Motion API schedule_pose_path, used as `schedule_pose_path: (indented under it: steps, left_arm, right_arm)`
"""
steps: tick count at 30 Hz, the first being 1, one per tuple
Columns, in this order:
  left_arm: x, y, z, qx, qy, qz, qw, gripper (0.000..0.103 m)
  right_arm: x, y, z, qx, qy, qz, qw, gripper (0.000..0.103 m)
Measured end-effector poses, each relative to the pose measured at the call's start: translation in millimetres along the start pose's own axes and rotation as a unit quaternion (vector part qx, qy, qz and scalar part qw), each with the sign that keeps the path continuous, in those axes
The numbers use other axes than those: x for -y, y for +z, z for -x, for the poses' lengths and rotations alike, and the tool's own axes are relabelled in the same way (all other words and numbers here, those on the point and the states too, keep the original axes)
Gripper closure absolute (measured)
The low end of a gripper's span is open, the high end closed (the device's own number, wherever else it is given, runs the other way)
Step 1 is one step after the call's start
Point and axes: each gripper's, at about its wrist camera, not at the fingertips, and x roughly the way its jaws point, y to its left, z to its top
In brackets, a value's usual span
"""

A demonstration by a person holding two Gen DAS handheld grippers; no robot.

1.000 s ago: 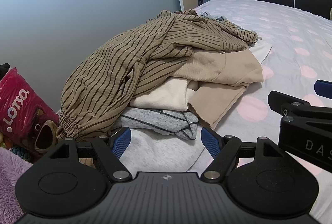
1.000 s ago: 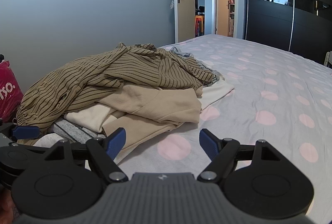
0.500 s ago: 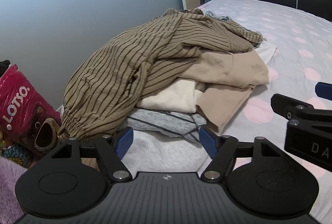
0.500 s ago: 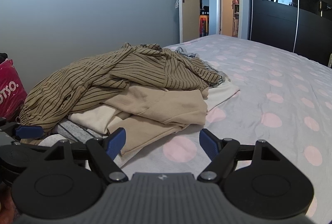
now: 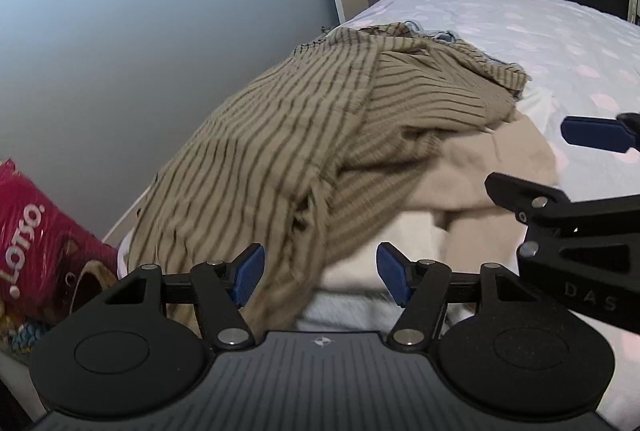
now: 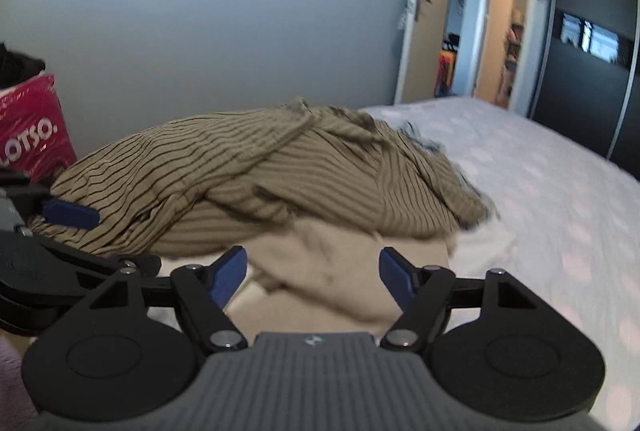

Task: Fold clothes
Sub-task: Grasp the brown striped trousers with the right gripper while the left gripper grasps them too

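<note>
The striped tan garment lies crumpled over the top of a heap of clothes at the near end of the bed, draped across a beige piece and a cream one beneath it. It looks like the first item to take, and nothing is folded yet.

The left gripper hovers just short of the striped cloth's near edge, its blue pads spread wide with nothing between them. The right gripper is equally wide open and empty, low over the beige piece just beside it.

To do the pick well, each gripper should probably bite only the striped layer, at two well-separated points along one hem or at the shoulders (the gathered cuff at the left would be a poor handle), so the garment lifts clear without dragging the beige and cream pieces. Then carry it to the bare dotted sheet on the right to spread it flat. The pink Lotso bag stands close on the left; keep that elbow in.
</note>
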Motion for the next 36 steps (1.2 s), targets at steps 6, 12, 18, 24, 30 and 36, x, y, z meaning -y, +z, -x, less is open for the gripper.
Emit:
schedule_pose_path:
  steps: [6,12,18,24,30,36]
  left_arm:
    - [-16.1,13.5,-31.5,-0.004,-0.001,0.019,0.9998,0.043]
    - [-30.4,14.7,-43.6,-0.002,-0.007,0.051,0.9987,0.064]
    - [-33.3,14.9,-31.3,0.023,-0.013,0.057,0.9980,0.096]
    - [-26.4,14.3,9.5,0.075,-0.030,0.043,0.9958,0.100]
    - [-13.6,18.0,64.9,0.120,-0.055,0.019,0.9910,0.101]
    - [9.7,26.0,125.1,0.160,-0.092,-0.028,0.9824,0.101]
  right_arm:
    - [-3.9,11.5,-45.2,-0.016,0.037,0.045,0.998,0.033]
    - [-21.6,20.2,-73.4,-0.002,0.040,0.088,0.995,0.052]
    - [-21.3,23.7,-69.8,-0.016,0.032,0.055,0.998,0.103]
    - [-12.4,30.6,-28.1,-0.003,0.011,0.048,0.999,0.103]
    - [17.2,44.0,36.8,0.028,-0.069,0.048,0.996,0.103]
    - [36.6,36.9,95.4,0.036,-0.071,0.036,0.996,0.103]
